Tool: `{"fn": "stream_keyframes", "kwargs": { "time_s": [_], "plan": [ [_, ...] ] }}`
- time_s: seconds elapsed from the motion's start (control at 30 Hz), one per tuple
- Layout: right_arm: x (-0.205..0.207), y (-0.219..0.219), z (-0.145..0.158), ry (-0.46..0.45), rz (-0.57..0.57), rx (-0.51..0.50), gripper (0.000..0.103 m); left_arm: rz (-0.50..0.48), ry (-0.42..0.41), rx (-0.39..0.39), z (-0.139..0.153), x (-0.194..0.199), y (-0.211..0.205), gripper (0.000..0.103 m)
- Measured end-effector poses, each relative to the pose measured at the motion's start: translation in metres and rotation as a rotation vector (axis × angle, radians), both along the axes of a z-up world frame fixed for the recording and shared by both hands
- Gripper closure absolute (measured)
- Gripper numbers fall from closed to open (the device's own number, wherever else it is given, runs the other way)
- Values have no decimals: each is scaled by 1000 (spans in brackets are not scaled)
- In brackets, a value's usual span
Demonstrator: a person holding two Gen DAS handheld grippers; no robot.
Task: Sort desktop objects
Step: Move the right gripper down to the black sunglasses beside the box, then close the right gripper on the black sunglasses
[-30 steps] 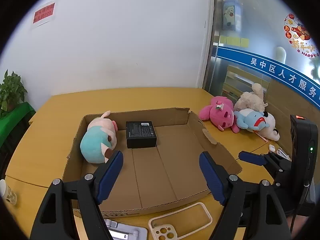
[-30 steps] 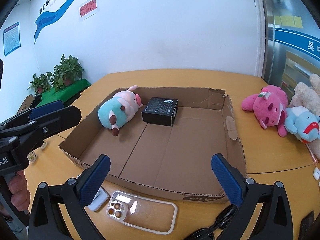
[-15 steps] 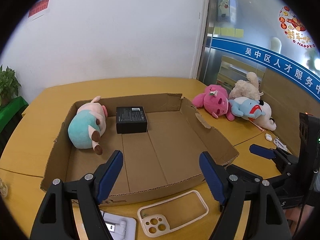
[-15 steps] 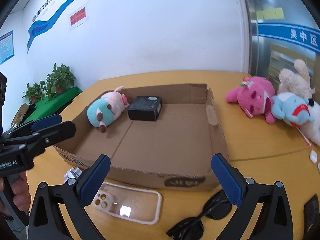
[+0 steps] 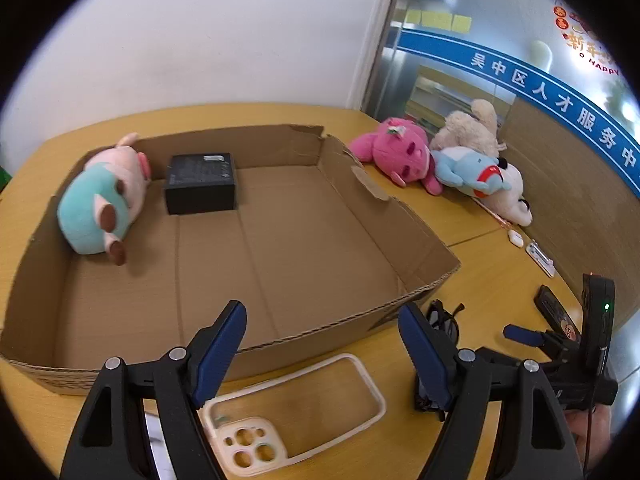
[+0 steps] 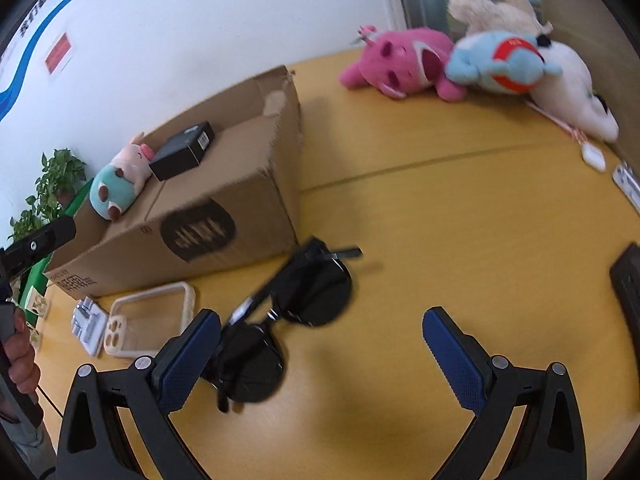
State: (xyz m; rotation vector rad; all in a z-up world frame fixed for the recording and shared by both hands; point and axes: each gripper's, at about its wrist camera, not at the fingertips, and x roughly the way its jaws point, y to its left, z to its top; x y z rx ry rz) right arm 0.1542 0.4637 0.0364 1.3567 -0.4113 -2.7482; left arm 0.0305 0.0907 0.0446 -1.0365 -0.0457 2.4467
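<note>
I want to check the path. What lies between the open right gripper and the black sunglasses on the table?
Nothing. In the right wrist view, the right gripper hangs open just above the black sunglasses; one lens sits beside its left finger.

Five plush toys [image 5: 402,156]: one in the cardboard box [image 5: 384,240], four on the counter [image 6: 460,216]. One black box [image 5: 200,182], one phone case [image 5: 296,408], one pair of sunglasses [image 6: 288,320].
</note>
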Motion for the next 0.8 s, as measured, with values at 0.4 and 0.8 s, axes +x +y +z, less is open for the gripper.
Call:
{"fn": "stream_keyframes", "kwargs": {
  "time_s": [0.4,0.8],
  "plan": [
    [-1,-21,-25,-38,66,-106,1,-77,-61,2,-13,-5,35,24],
    [-9,-68,-33,-17,185,96,4,-128,-51,24,-4,13,39,25]
  ]
}}
